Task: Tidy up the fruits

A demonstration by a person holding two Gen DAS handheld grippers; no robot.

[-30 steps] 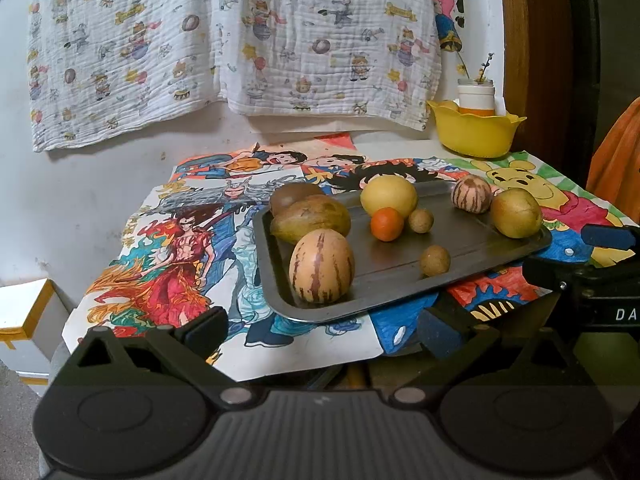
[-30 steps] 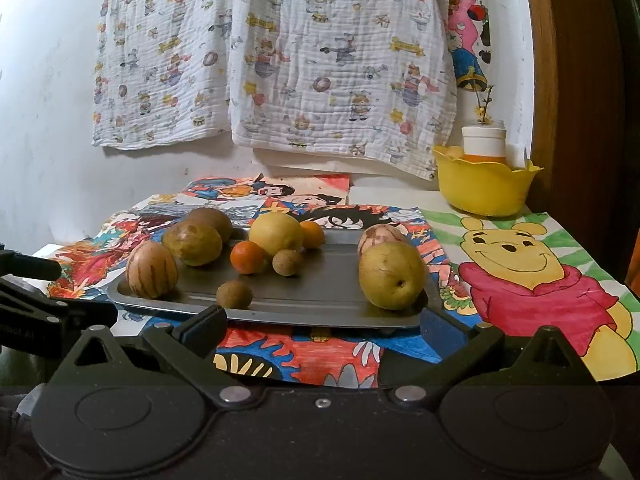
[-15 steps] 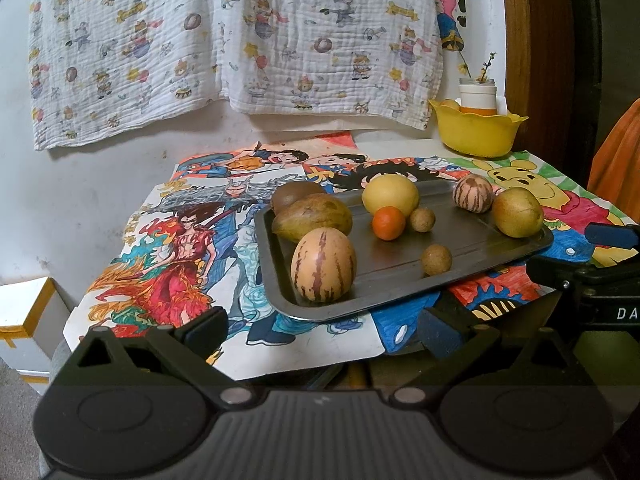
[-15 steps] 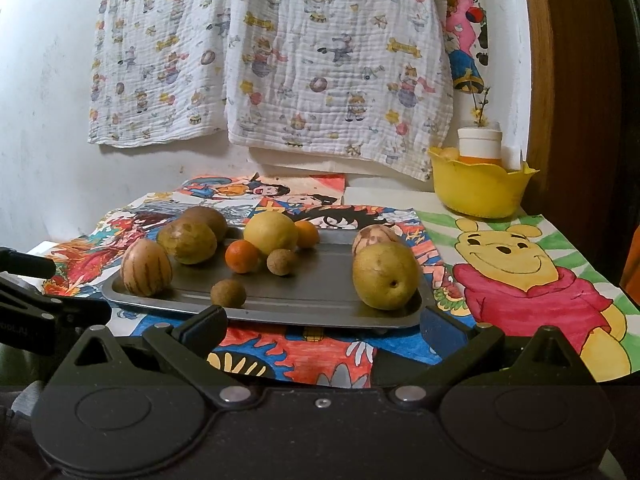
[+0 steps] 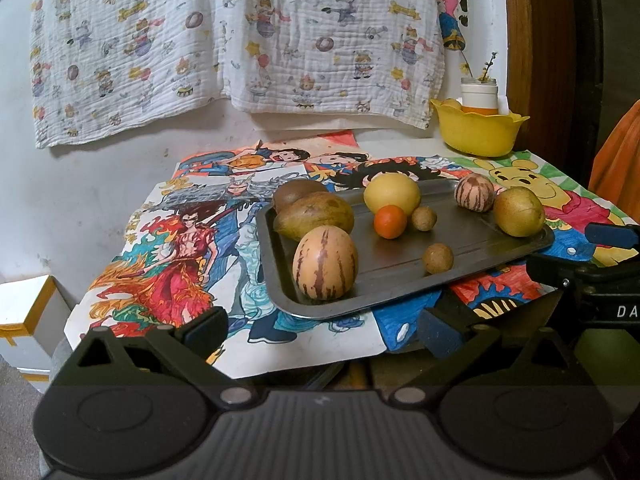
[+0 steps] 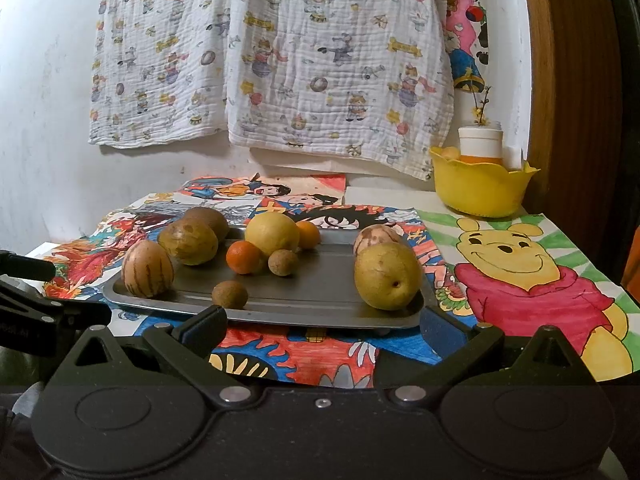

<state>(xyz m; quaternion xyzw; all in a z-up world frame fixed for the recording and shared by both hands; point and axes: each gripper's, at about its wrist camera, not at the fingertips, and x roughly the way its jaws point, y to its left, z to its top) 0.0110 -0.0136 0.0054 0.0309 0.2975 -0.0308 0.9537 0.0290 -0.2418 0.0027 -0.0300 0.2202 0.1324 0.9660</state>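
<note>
A grey metal tray (image 5: 472,256) (image 6: 320,296) lies on the table with several fruits on it. A striped melon-like fruit (image 5: 325,263) (image 6: 147,268) stands at its near-left corner, a yellow-green pear (image 5: 518,211) (image 6: 387,276) at its right end. Between them sit a yellow citrus (image 5: 392,194) (image 6: 272,234), a small orange (image 5: 390,221) (image 6: 244,257) and two small brown round fruits (image 5: 438,258) (image 6: 229,294). My left gripper (image 5: 322,330) hangs open short of the table's front-left edge. My right gripper (image 6: 322,328) is open just before the tray's near rim. Both hold nothing.
A yellow bowl (image 5: 478,132) (image 6: 480,188) with a white-lidded jar stands at the back right. Coloured cartoon drawings (image 6: 532,280) cover the table. A printed cloth (image 5: 224,40) hangs on the wall behind. A white box (image 5: 24,312) sits low on the left. An orange sleeve (image 5: 618,160) shows at right.
Both views have crept slightly closer to the tray. Both grippers stay open, and no fruit has moved.
</note>
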